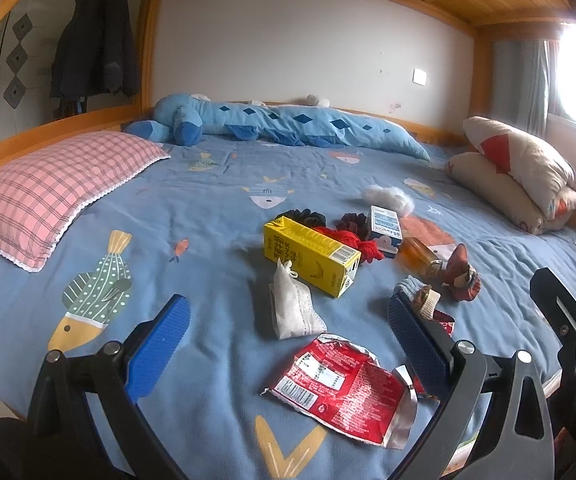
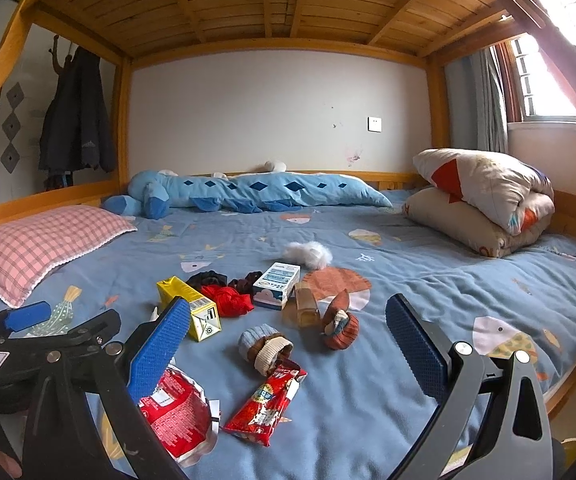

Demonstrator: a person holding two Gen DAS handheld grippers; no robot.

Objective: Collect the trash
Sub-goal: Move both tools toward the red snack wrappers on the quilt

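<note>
Left tongs (image 1: 288, 332) hang spread above the bed (image 1: 208, 208), a flattened red wrapper (image 1: 343, 392) lying just under them. Right tongs (image 2: 288, 340), also spread, hover over a red snack packet (image 2: 266, 404); a yellow carton (image 2: 190, 308) lies beyond.

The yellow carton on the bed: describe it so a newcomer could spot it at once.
On the blue fish-print bedspread, look at the litter cluster in the middle. The yellow carton lies on its side at the cluster's left edge, beside the red cloth. It is the only yellow box; the other carton is white and blue.
</note>
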